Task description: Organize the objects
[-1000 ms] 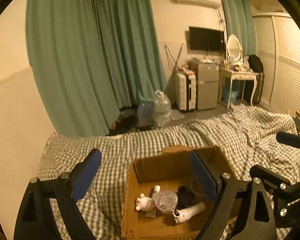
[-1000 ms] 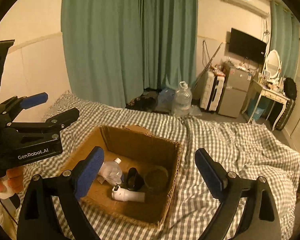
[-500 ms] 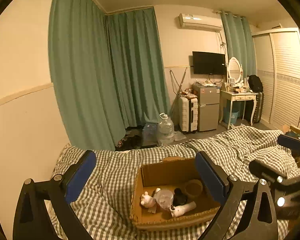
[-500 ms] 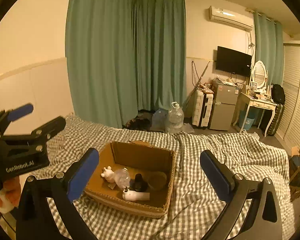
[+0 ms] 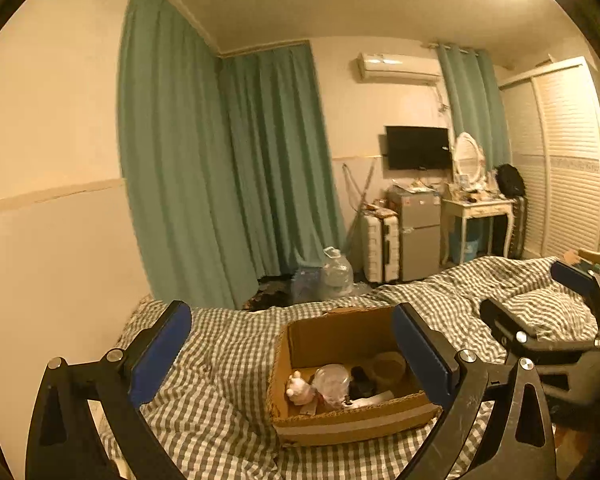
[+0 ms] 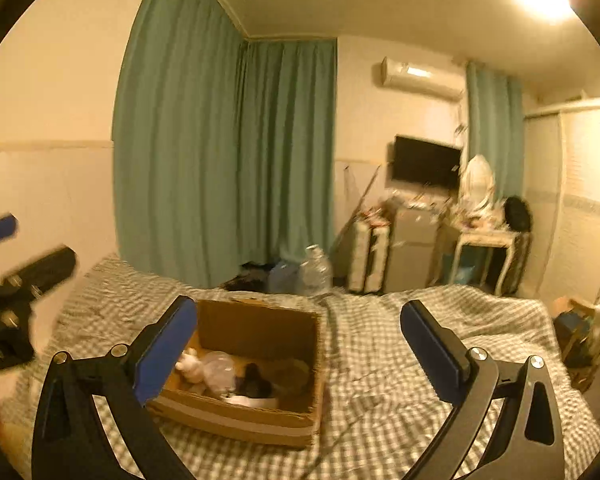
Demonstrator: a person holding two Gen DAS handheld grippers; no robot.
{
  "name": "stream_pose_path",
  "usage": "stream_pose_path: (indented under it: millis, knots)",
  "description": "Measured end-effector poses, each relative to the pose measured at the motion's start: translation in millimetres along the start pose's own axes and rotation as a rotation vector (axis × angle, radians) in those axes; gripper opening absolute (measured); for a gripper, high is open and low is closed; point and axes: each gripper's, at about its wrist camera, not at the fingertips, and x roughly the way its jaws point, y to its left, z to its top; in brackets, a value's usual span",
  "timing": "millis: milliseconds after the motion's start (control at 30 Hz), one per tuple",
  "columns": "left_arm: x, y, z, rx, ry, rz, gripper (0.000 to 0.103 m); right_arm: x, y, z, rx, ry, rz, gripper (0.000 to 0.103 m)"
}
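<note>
An open cardboard box (image 5: 340, 340) sits on the checked bedspread (image 5: 220, 360). It holds a white figurine (image 5: 298, 389), a clear plastic bottle (image 5: 332, 380), a black object (image 5: 362, 384), a round bowl (image 5: 388, 366) and a white device (image 5: 370, 399). My left gripper (image 5: 292, 354) is open and empty, held back from the box. My right gripper (image 6: 298, 354) is open and empty too, with the box (image 6: 260, 328) low and left of centre. The right gripper also shows at the right edge of the left wrist view (image 5: 540, 332).
Green curtains (image 5: 228, 184) hang behind the bed. Large water jugs (image 5: 334, 274), a white suitcase (image 5: 380, 248), a small fridge (image 5: 420, 236) and a dressing table (image 5: 480, 208) stand on the floor beyond. A wardrobe (image 5: 564, 160) fills the right wall.
Both grippers have pulled back and tilted up from the box, which now looks smaller and lower in both views. Both stay open and empty.
</note>
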Motion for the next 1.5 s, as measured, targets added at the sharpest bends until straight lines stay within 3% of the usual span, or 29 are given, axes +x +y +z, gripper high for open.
stream_pose_path:
  millis: [100, 200, 333, 467, 833, 1500]
  knots:
    - [-1.7, 2.8, -23.0, -0.023, -0.018, 0.042, 0.103, -1.9, -1.0, -24.2, 0.013, -0.016, 0.013, 0.102]
    - [3.2, -1.1, -52.3, -0.008, -0.045, 0.072, 0.103, 10.8, -5.9, -51.1, 0.063, 0.045, 0.051, 0.102]
    - [17.1, -19.4, -85.9, 0.063, -0.017, 0.044, 0.103, 22.7, -6.3, -74.5, 0.063, 0.083, 0.057, 0.102]
    - [22.9, -31.3, -98.9, 0.094, -0.011, 0.047, 0.103, 20.7, -5.9, -83.6, 0.057, 0.098, 0.060, 0.102]
    - [29.4, -13.5, -102.5, 0.001, 0.061, 0.043, 0.103, 18.2, -17.6, -87.7, 0.076, 0.114, 0.049, 0.102]
    - [33.4, -7.0, -108.5, -0.034, 0.103, 0.021, 0.103, 18.1, -10.0, -88.9, 0.065, 0.119, 0.060, 0.102]
